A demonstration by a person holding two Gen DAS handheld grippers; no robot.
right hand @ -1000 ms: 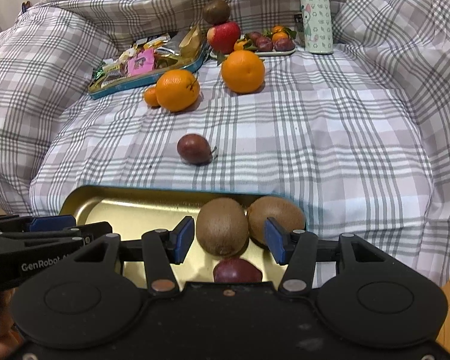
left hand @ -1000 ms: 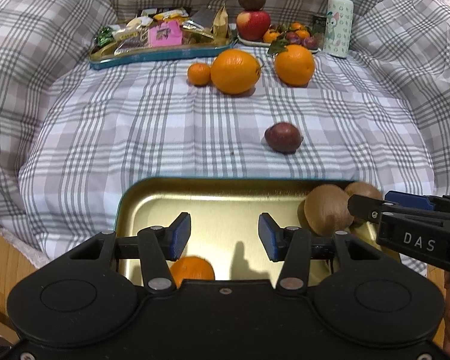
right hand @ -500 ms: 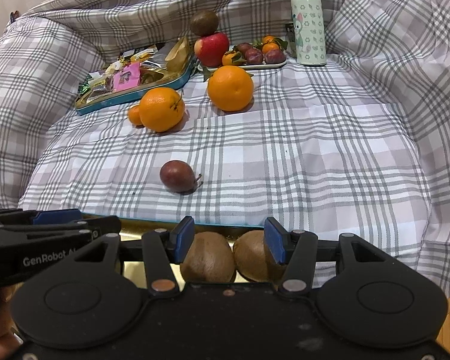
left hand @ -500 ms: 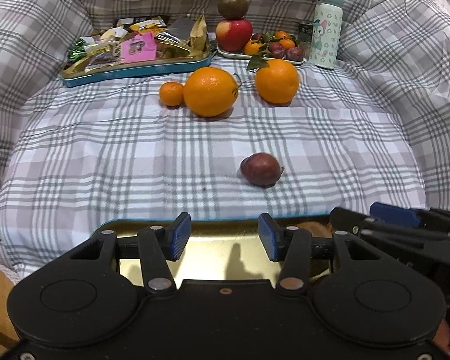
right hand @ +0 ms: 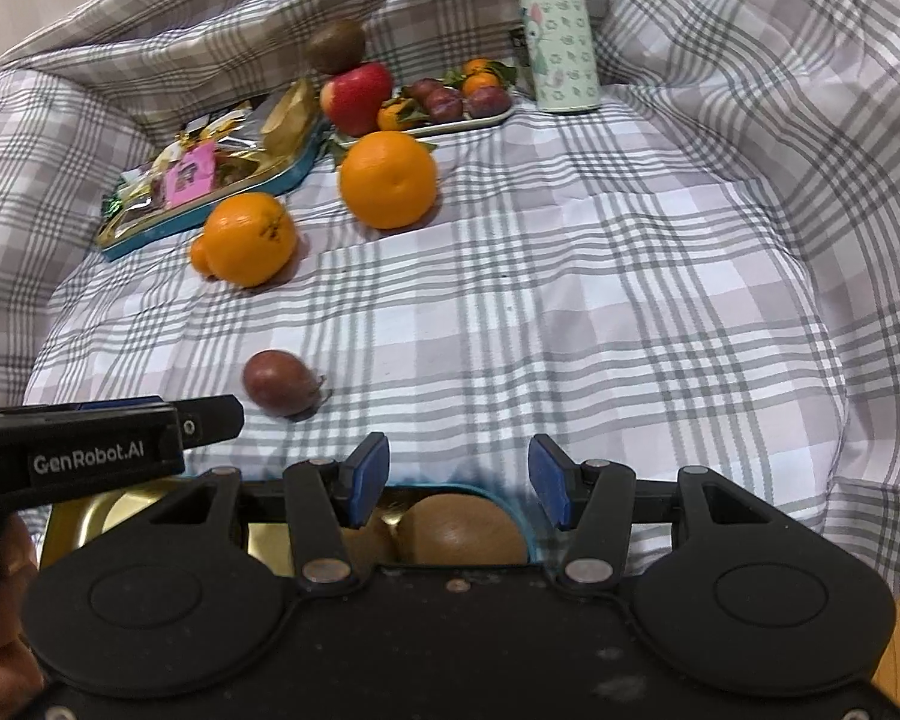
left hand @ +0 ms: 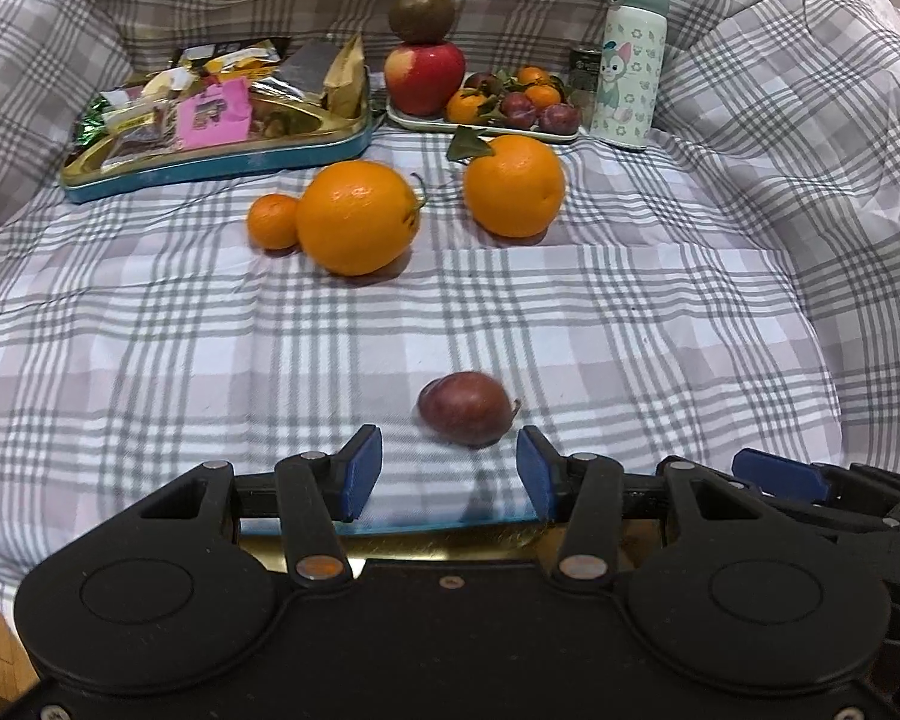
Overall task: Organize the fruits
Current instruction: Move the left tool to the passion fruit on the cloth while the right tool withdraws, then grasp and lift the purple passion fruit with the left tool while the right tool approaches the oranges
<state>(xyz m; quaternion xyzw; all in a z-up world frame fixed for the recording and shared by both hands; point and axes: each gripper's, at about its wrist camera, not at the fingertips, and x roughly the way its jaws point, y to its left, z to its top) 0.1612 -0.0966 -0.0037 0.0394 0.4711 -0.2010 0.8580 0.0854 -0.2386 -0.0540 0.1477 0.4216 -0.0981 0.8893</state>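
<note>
The left gripper (left hand: 449, 474) is held with its jaws wide and nothing between them, as a second ago, but it has been carried forward off the gold tray (left hand: 450, 546), of which only the far rim is now seen beneath it. The dark passion fruit (left hand: 467, 407), earlier well ahead, is now found just beyond the fingertips. The right gripper (right hand: 459, 483) is likewise gaping and empty; the two kiwis (right hand: 462, 531), formerly framed between its fingers, have dropped below them, still in the tray.
</note>
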